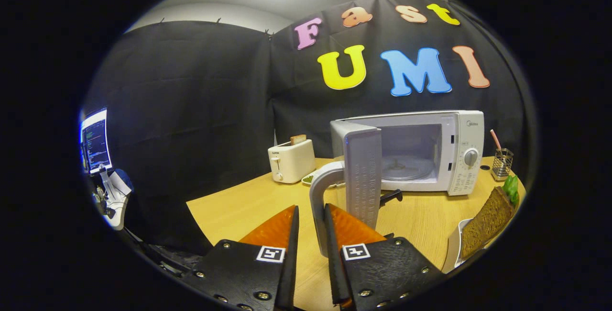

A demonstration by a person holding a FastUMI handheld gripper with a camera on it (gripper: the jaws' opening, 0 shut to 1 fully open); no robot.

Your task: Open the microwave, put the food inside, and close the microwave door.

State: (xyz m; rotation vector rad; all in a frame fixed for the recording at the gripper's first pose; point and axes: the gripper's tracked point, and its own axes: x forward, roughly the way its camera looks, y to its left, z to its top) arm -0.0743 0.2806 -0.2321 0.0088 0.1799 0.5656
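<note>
Microwave (pixel 420 150) and toaster (pixel 291 160) logos unreadable

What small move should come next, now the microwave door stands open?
Probably back the gripper off the door handle, which sits in the gap between its jaws, then turn toward the bread on the plate: the microwave cavity is open, empty.

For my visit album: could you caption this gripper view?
Gripper with fingers around the handle of the microwave door, swung open; bread on a plate waits nearby.
</note>
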